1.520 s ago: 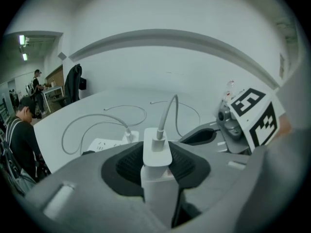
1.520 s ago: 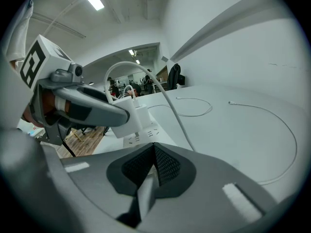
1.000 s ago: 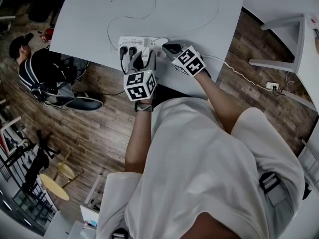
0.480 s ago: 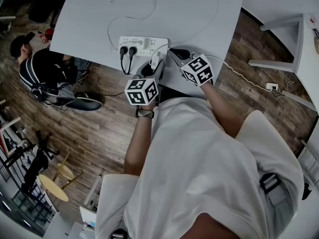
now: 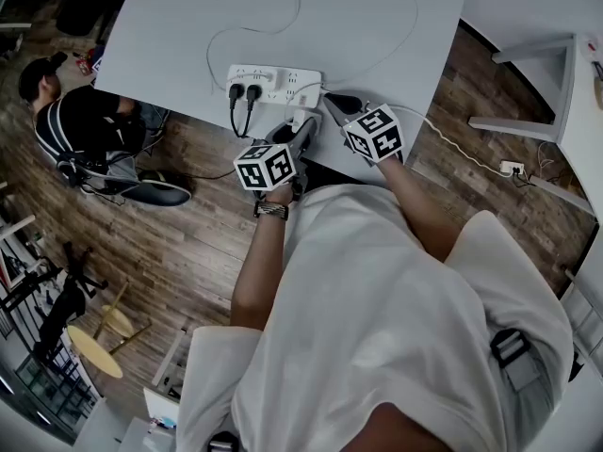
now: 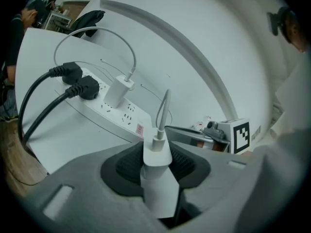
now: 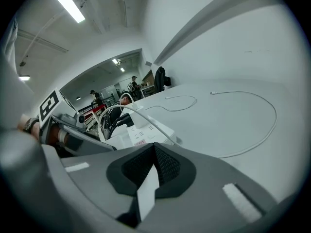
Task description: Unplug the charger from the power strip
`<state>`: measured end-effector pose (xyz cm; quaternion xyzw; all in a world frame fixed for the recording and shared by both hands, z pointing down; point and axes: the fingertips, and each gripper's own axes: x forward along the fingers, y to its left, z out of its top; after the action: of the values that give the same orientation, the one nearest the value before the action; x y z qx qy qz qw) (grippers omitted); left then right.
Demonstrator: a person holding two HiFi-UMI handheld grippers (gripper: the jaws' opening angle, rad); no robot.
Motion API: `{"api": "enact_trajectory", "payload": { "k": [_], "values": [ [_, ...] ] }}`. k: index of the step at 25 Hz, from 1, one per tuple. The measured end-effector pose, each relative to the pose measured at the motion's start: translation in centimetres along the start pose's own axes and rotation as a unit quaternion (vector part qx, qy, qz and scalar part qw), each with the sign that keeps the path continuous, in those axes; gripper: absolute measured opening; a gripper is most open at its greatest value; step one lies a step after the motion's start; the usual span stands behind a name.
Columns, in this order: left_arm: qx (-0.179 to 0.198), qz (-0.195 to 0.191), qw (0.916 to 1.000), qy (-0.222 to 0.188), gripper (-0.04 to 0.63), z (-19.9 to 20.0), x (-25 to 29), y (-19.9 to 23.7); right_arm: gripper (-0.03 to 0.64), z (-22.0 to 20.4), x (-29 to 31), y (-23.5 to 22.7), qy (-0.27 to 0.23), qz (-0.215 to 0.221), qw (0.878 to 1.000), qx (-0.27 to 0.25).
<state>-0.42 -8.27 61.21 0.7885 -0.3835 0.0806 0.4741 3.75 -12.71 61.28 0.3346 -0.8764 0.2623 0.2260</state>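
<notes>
Charger (image 5: 301, 117) is seen at centre frame in the head view, clamped by the left gripper (image 5: 294, 132) just below the power strip (image 5: 275, 84) and clear of it, near the bench (image 5: 358, 26) edge. In the left gripper view the jaws are part-closed on its body; two black plugs (image 6: 77, 81) and a second white adapter (image 6: 118, 92) sit in the strip. In the right gripper view the right gripper (image 7: 154, 152) is closed, with nothing gripped. Unplugging is judged done; setting down and release are called for next.
</notes>
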Motion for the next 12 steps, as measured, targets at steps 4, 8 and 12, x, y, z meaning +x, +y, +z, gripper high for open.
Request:
{"api": "enact_trajectory", "payload": {
  "k": [4,8,12],
  "values": [
    [-0.023,-0.003,0.9997,-0.011,0.144,0.0,0.3,0.3,0.002,-0.1,-0.1,0.1,0.003,0.000,1.000,0.005],
    [-0.014,0.030,0.9994,-0.007,0.163,-0.1,0.5,1.5,0.002,-0.1,0.1,0.1,0.004,-0.001,1.000,0.006],
    [-0.001,0.054,0.9985,0.008,0.184,-0.6,0.4,2.3,0.003,0.0,0.2,0.4,0.004,0.001,1.000,0.004]
  ]
}}
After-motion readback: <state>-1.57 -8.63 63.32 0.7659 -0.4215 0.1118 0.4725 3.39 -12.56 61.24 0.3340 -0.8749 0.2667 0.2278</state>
